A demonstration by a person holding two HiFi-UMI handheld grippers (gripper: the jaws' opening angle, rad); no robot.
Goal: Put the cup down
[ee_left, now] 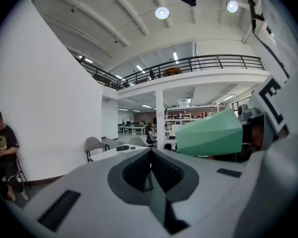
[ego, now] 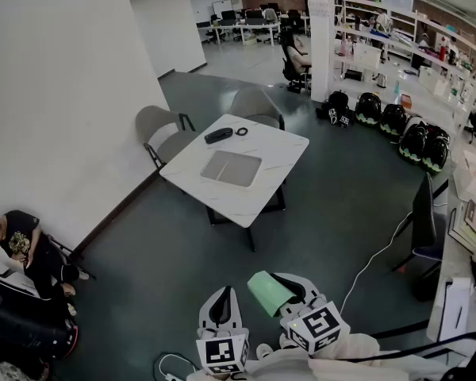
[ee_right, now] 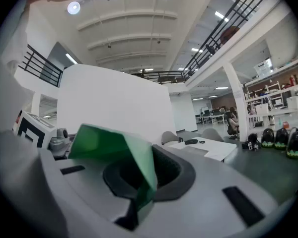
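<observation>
A light green paper cup (ego: pixel 270 292) lies on its side, pinched by its wall in my right gripper (ego: pixel 292 286), low in the head view and high above the floor. In the right gripper view the cup (ee_right: pixel 114 145) is squeezed flat between the jaws of my right gripper (ee_right: pixel 143 185). My left gripper (ego: pixel 220 298) hangs just left of it, shut and empty. The left gripper view shows its jaws (ee_left: pixel 150 157) meeting, with the cup (ee_left: pixel 208 133) off to the right. A white table (ego: pixel 270 145) stands well ahead of both.
On the table lie a black device (ego: pixel 219 135) and a grey mat (ego: pixel 232 167). Two grey chairs (ego: pixel 163 129) stand behind it. A person (ego: pixel 24 248) sits against the left wall. Black bags (ego: pixel 397 121) line the floor; a desk with a monitor (ego: pixel 422 213) is right.
</observation>
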